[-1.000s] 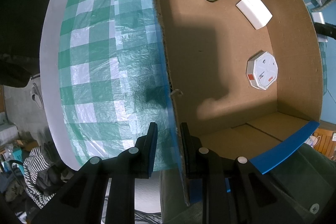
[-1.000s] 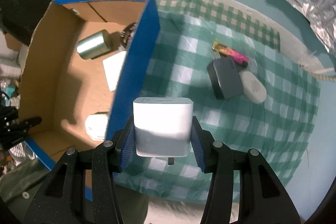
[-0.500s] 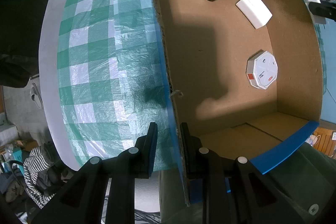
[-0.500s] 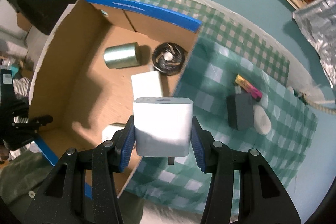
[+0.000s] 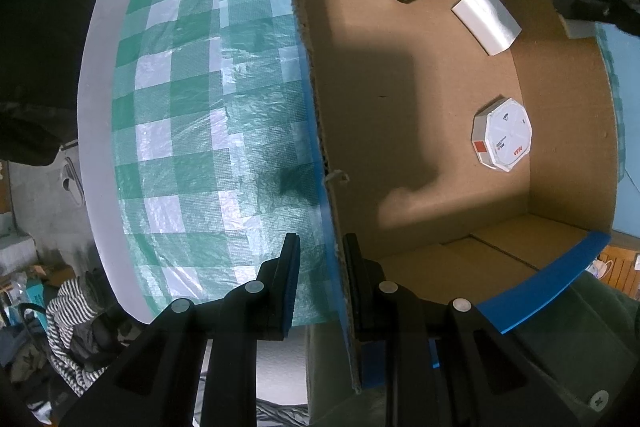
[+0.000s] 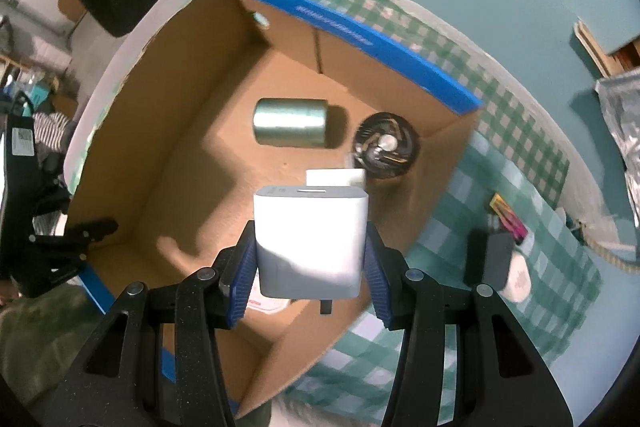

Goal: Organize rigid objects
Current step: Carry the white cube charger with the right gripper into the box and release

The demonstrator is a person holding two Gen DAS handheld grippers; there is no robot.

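The cardboard box [image 6: 168, 131] floor lies bare left of the green can [image 6: 290, 123] and fan [image 6: 386, 145].

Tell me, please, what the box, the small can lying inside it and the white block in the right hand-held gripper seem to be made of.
The box looks like corrugated cardboard: matte brown walls, a frayed edge, blue tape on the rims. The can seems metal, with a brushed green-silver sheen and streaked highlights. The white block is probably hard plastic: smooth, satin, rounded corners, with a slot in its end.

octagonal white box [image 5: 505, 135]: small print, unreadable | box's blue rim [image 6: 352, 31]: white lettering, blurred
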